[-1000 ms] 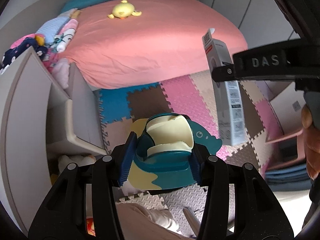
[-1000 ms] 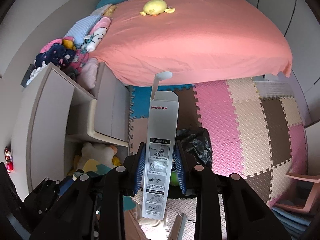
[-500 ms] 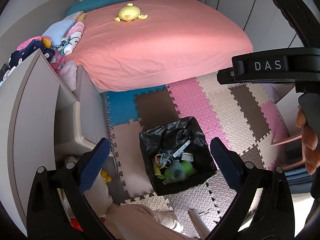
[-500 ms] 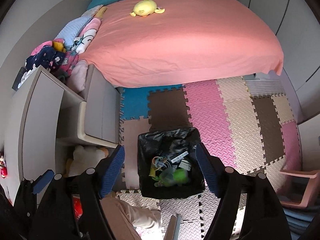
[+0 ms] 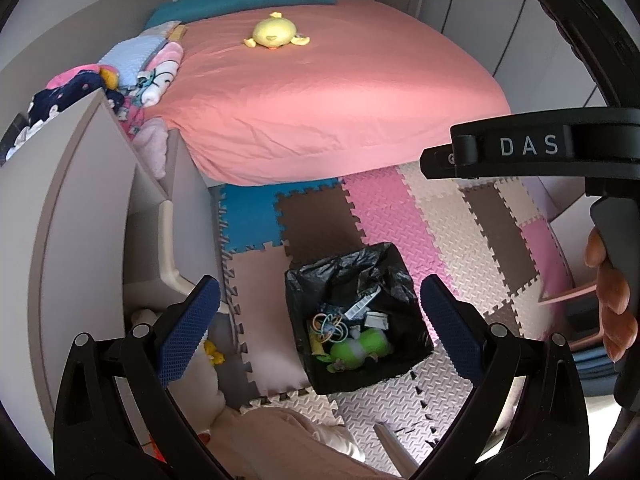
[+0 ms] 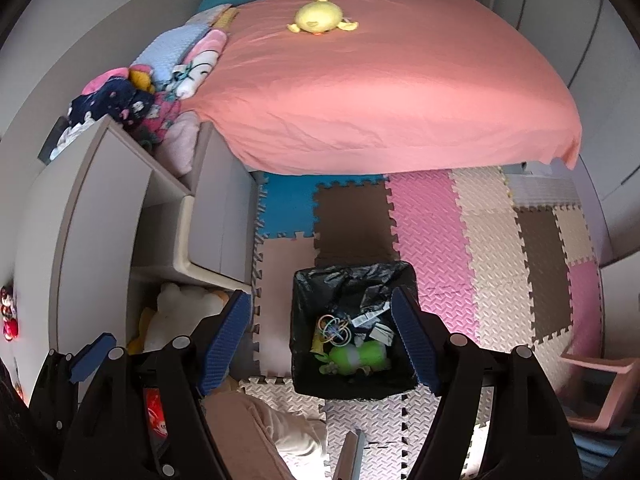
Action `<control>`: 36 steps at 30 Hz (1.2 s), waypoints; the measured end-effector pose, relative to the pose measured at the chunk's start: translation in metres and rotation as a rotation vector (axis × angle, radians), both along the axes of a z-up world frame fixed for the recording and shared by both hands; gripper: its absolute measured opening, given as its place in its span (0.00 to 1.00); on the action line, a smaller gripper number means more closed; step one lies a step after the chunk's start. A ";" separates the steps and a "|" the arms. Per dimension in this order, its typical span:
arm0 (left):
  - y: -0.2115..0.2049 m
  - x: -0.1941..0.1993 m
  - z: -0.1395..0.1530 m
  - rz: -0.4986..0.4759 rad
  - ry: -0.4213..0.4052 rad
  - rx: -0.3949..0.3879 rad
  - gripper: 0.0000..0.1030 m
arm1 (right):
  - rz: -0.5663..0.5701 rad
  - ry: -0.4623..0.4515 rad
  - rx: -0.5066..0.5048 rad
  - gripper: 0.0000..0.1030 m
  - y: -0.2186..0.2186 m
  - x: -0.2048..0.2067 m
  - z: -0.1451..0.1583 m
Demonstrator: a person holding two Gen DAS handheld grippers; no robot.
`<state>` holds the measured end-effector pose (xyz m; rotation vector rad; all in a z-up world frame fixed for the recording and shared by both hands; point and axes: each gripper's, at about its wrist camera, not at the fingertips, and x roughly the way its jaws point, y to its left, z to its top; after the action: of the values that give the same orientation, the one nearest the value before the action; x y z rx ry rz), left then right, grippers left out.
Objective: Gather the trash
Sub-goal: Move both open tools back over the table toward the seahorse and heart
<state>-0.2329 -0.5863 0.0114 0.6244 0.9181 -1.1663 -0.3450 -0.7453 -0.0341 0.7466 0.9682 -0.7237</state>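
Box and toy dropped; both tongs [image 5: 320, 332] [image 6: 324, 344] empty above bin [image 5: 416, 344].

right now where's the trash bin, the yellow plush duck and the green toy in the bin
trash bin [image 5: 298, 292]: left wrist view, black liner on its left wall
yellow plush duck [image 5: 274, 34]: left wrist view, middle of its body
green toy [image 6: 354, 356]: right wrist view, middle of its body

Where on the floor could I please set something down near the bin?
The pink foam mat tiles right of the black-lined trash bin and the brown tile between it and the pink-sheeted bed lie bare. Left is crowded: the beige cabinet and white plush toy stand close.
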 end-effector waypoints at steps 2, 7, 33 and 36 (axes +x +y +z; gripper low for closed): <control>0.004 0.006 0.004 0.014 0.000 -0.006 0.94 | 0.017 -0.003 -0.009 0.72 0.005 0.009 0.005; 0.022 0.027 0.014 0.053 -0.002 -0.022 0.94 | 0.064 -0.009 -0.027 0.72 0.022 0.034 0.020; 0.240 0.192 0.070 0.562 -0.081 -0.097 0.94 | 0.608 -0.129 -0.133 0.72 0.222 0.237 0.102; 0.276 0.205 0.069 0.637 -0.087 -0.091 0.94 | 0.673 -0.142 -0.122 0.72 0.251 0.258 0.103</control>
<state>-0.0274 -0.3102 0.0805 0.2691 0.8929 -0.5994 -0.0872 -0.4939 0.0691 0.3205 0.9562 -0.1356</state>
